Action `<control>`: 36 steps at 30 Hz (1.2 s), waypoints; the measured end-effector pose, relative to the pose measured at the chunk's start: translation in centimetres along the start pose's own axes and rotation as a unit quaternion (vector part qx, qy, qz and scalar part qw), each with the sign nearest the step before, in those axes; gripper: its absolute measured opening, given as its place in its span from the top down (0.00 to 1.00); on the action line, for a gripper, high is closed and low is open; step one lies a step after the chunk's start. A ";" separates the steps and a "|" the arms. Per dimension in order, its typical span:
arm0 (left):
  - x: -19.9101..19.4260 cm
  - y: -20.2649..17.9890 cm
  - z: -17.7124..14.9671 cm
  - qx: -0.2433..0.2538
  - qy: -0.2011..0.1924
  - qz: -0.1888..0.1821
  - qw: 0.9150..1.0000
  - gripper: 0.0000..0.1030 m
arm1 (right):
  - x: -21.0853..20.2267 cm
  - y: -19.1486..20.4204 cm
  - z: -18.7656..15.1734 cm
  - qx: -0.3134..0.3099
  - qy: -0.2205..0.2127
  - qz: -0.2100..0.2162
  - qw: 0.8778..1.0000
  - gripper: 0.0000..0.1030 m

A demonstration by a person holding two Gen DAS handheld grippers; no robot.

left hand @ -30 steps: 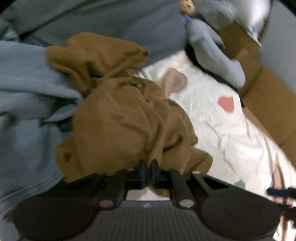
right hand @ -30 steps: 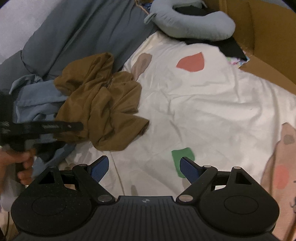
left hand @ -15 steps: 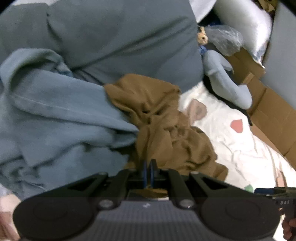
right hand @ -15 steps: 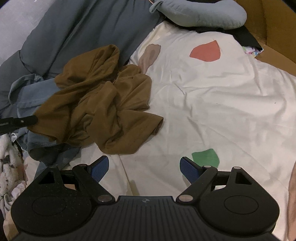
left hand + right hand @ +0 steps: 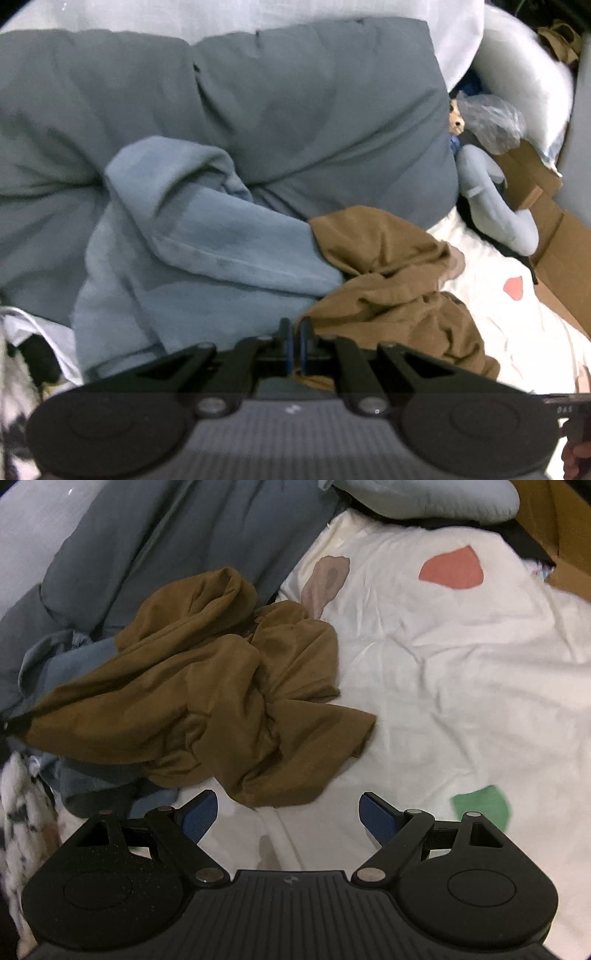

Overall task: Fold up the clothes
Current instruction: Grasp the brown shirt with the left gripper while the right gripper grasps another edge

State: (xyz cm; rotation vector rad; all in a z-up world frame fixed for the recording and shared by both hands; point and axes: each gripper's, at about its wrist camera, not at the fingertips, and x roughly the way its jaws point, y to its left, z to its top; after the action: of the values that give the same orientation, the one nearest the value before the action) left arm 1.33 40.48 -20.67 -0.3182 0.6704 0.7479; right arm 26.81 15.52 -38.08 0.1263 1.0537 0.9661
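Fingers of the left gripper [image 5: 294, 341] are pressed almost together, pinching an edge of the brown garment [image 5: 391, 291]; the cloth runs taut from the jaws toward the heap. The right gripper [image 5: 286, 814] has its blue pads spread wide with nothing between them, hanging just above the near edge of the same garment.

That brown garment [image 5: 221, 701] lies crumpled on a white bedsheet [image 5: 461, 701] with coloured patches, partly over a light blue garment [image 5: 192, 251] and against a grey-blue duvet [image 5: 258, 110].

Likely risks: the pinch holds only a thin fold, so a harder pull could slip it free. The brown cloth is twisted on itself, so lifting one edge may raise a knot instead of a flat panel. It may also drag the blue garment along, since the two overlap.

Both grippers tilt down toward the bed, the left at the heap's left end, the right over its near side. Part of a hand [image 5: 576, 454] shows at the left view's lower right corner.
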 end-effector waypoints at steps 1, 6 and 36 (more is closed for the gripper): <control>-0.2 0.1 0.1 0.000 -0.002 0.000 1.000 0.97 | 0.3 0.3 -0.1 0.007 -0.002 0.008 1.000 0.15; -2.1 0.9 0.8 -0.006 -0.032 0.002 0.999 0.97 | 2.0 2.0 -1.0 0.015 0.001 0.026 1.000 0.15; -6.3 6.1 -0.8 -0.044 -0.025 0.079 0.996 0.97 | 5.8 -4.3 2.8 0.082 0.003 0.003 0.997 0.85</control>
State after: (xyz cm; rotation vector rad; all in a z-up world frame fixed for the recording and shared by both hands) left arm -6.76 41.12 -17.32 -0.3282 0.6212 0.9359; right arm 32.40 18.07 -42.74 0.2619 1.1382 0.8860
